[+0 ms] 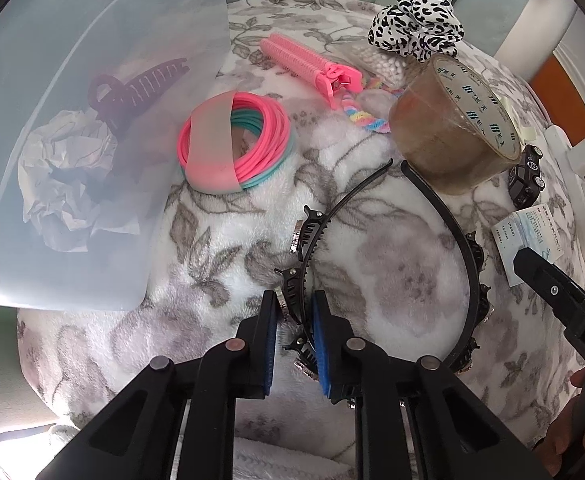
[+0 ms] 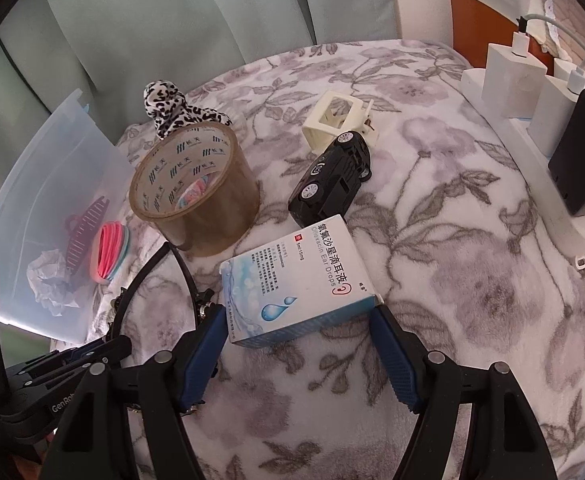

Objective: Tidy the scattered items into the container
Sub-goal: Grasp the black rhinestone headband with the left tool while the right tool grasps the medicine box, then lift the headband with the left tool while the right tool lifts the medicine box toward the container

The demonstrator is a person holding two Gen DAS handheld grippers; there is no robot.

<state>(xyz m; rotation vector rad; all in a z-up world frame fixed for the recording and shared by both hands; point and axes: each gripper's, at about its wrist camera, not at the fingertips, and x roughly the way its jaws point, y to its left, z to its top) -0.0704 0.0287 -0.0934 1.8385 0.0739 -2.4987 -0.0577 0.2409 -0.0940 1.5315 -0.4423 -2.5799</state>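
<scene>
- left gripper (image 1: 294,336) is clamping down on the black toothed headband (image 1: 468,256) lying on the floral blanket (image 1: 404,280), blue pads pinching one side of the band
- right gripper (image 2: 298,344) is sitting wide open around the near end of the ear drops box (image 2: 292,280), pads just off it
- tape roll (image 2: 196,196) and black toy car (image 2: 332,180) are lying just past the box
- clear container (image 1: 72,140) is sitting off to the left, already holding a purple claw clip (image 1: 136,84) and crumpled paper (image 1: 68,176)
</scene>
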